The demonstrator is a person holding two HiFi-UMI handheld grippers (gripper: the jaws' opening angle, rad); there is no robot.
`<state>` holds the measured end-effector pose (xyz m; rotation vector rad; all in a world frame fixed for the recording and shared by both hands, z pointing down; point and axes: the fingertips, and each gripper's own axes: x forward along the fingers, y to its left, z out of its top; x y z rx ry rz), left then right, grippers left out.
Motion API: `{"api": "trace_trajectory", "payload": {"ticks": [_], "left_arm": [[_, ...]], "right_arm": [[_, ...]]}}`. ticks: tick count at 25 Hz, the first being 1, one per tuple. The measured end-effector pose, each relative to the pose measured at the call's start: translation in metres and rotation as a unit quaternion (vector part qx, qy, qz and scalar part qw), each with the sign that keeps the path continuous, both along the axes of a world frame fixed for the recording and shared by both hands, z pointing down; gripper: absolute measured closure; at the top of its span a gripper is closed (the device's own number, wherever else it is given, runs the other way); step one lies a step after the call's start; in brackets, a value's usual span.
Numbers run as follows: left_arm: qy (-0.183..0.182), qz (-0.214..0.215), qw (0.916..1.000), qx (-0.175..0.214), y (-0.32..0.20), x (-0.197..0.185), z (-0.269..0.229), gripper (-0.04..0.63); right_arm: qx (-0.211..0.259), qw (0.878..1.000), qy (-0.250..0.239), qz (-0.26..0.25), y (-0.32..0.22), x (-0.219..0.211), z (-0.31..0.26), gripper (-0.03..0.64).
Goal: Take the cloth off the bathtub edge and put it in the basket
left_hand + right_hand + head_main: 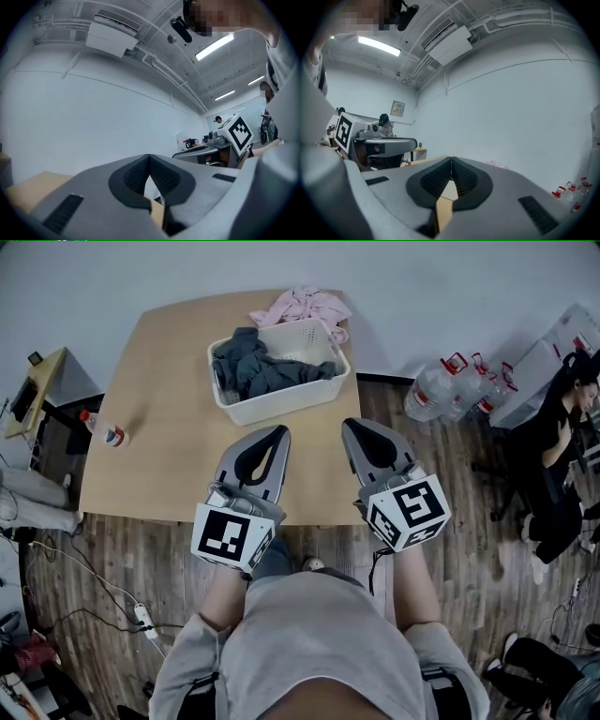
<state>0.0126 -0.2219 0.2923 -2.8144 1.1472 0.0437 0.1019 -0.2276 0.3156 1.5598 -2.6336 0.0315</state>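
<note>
A white basket (246, 410) stands at the far side of the wooden table (159, 465), with dark grey cloths (267, 369) lying in it. A pink cloth (302, 306) lies bunched behind the basket at the table's far edge; the right gripper view shows it as a small pink patch (497, 164). No bathtub is in view. My left gripper (279, 431) (149, 156) hovers over the table's near part, shut and empty. My right gripper (351, 424) (451, 159) hangs beside it, jaws together with nothing between them. Both point toward the basket, a short way from it.
A small plastic bottle (105, 432) lies on the table's left edge. Large water jugs (455, 385) stand on the floor at the right, near a seated person (562, 456). A desk (33, 390) and cables with a power strip (142, 617) are on the left.
</note>
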Motion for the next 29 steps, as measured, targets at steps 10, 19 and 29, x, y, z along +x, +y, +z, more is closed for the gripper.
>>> {"api": "trace_trajectory", "payload": {"ticks": [10,19,29], "left_arm": [[-0.004,-0.001,1.0000,0.004,0.020,0.014,-0.002,0.598],[-0.006,-0.002,1.0000,0.007,0.028,0.013,-0.003,0.598],[-0.003,-0.004,0.9999,0.011,0.034,0.007,-0.006,0.598]], "right_arm": [[0.012,1.000,-0.008,0.001,0.025,0.008,-0.005,0.606],[0.023,1.000,-0.013,-0.001,0.034,0.004,-0.010,0.606],[0.030,0.999,-0.016,-0.003,0.039,-0.004,-0.014,0.606]]}}
